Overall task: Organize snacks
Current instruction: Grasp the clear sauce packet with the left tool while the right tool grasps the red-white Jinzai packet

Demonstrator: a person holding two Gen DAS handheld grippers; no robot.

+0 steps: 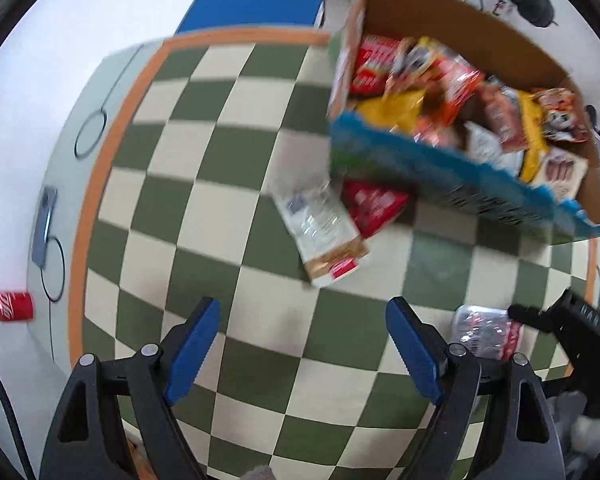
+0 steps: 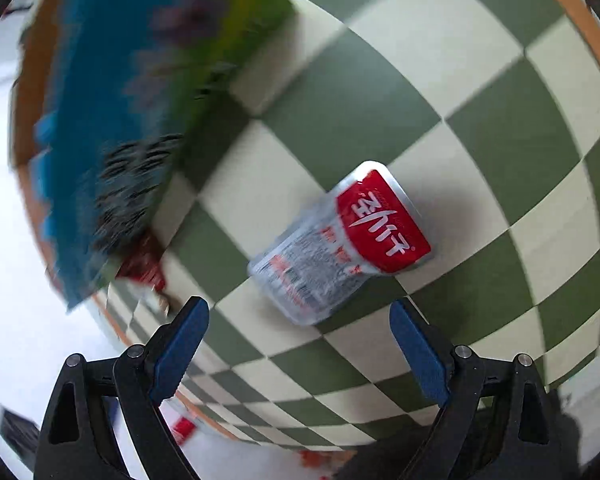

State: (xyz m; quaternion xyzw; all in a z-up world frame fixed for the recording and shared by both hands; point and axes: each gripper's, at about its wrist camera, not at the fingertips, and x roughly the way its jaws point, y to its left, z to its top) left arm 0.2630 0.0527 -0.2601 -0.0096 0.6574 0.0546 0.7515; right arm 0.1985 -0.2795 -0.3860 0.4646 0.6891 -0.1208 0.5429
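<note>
One cardboard box point(image 1: 452, 20) stands on the checkered surface point(image 1: 228, 168), heaped with snack packets too jumbled to count, and three packets lie loose outside it: a clear-and-tan one point(image 1: 324, 236), a red one point(image 1: 374, 206) and a silver-and-red one point(image 1: 484, 332). Off the cloth sit one red soda can point(image 1: 13, 306) and one phone point(image 1: 44, 222). Two hand-held grippers show, left point(image 1: 302, 354) and right point(image 2: 298, 354).

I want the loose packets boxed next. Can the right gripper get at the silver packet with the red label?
Probably yes: the right gripper is open, and the silver packet lies alone on the checkered cloth ahead of it.
</note>
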